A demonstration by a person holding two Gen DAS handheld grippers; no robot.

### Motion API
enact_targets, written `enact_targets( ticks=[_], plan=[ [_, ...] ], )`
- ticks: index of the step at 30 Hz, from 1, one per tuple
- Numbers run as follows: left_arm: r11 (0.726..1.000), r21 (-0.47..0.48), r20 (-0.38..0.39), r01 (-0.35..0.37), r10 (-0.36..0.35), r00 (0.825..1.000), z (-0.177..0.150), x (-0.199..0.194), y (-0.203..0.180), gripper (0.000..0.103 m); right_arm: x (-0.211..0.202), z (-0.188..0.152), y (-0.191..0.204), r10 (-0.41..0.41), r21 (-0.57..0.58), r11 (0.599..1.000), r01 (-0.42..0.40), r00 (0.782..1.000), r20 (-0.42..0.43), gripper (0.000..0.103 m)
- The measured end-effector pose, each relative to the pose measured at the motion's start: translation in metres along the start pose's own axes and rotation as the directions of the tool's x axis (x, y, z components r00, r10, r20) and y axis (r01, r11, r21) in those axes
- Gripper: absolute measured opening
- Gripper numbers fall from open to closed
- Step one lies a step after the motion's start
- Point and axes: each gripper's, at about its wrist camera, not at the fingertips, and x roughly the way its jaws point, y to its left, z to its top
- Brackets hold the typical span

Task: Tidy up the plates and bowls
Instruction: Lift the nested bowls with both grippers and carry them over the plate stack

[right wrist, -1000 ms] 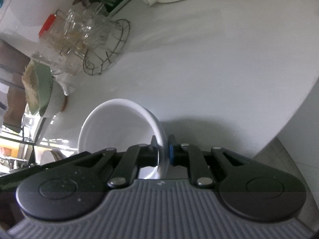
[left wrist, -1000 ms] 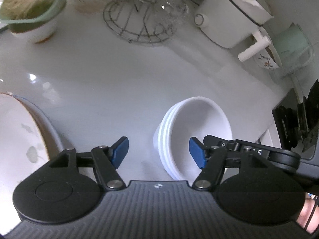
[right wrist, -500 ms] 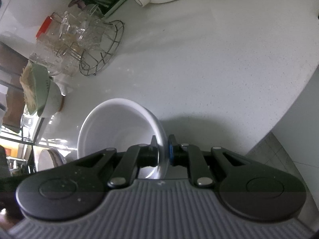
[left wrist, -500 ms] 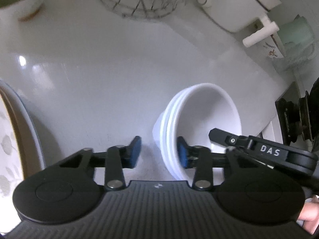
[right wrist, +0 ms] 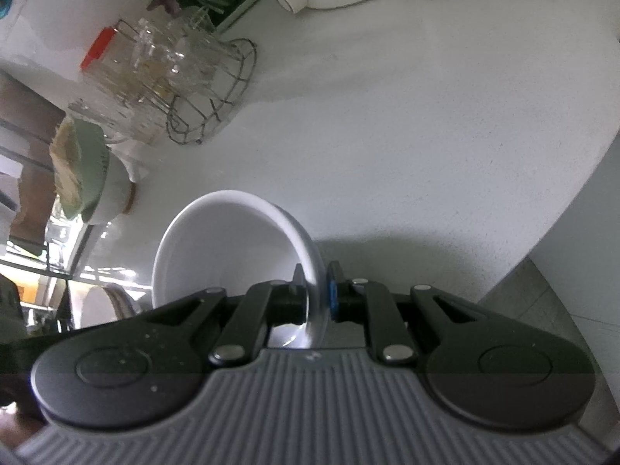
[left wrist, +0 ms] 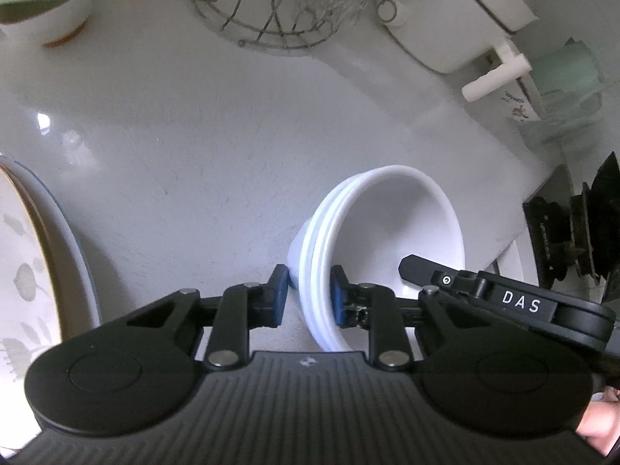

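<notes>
Just been closing the left gripper (left wrist: 308, 296) over the near rim of the bowls (left wrist: 387, 224). Blue pads now on either side of the wall, outside and inside, apparently pressing on all three nested rims. Clamped tight with the right gripper (right wrist: 316, 296) on the opposite side of the stack, seemingly on the rim of the top bowl alone.

Placed near the right-hand edge of the counter (left wrist: 193, 155), toward its front. Resting on it or barely raised: cannot tell. Further out, at the left edge, a pile of plates (left wrist: 27, 271) with a leaf pattern. Along the back edge, a wire rack (left wrist: 271, 27) of glasses and a white cooker (left wrist: 445, 19), both well apart from the bowls.

Judged to be the gripping step: taking a two-sided hold on the stack ahead of moving it. Next, probably: confirm a firm squeeze on the left, then lift with both hands together and level, so as not to shear the top bowl off the two beneath. Worth going slowly, given glazed rims that are likely slippery under small pads. Possibly bound for a spot beside the plates, though no telling from here.
</notes>
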Motion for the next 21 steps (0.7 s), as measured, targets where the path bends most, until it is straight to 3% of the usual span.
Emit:
enact_targets(
  ticks=[11,21],
  plan=[
    [0.999,0.037,0.036,0.002,-0.003,0.999,0.003,-0.047,-0.009,0.027,-0.034,0.0,0.023,0.014,0.015,1.0,-0.015,0.999,0.034,0.014],
    [0.999,0.037,0.064,0.01,-0.012,0.998,-0.002,-0.088,0.007,0.027,-0.052,-0.009,0.062,0.005,-0.061,0.998,-0.002,0.999,0.054,0.014]
  ],
)
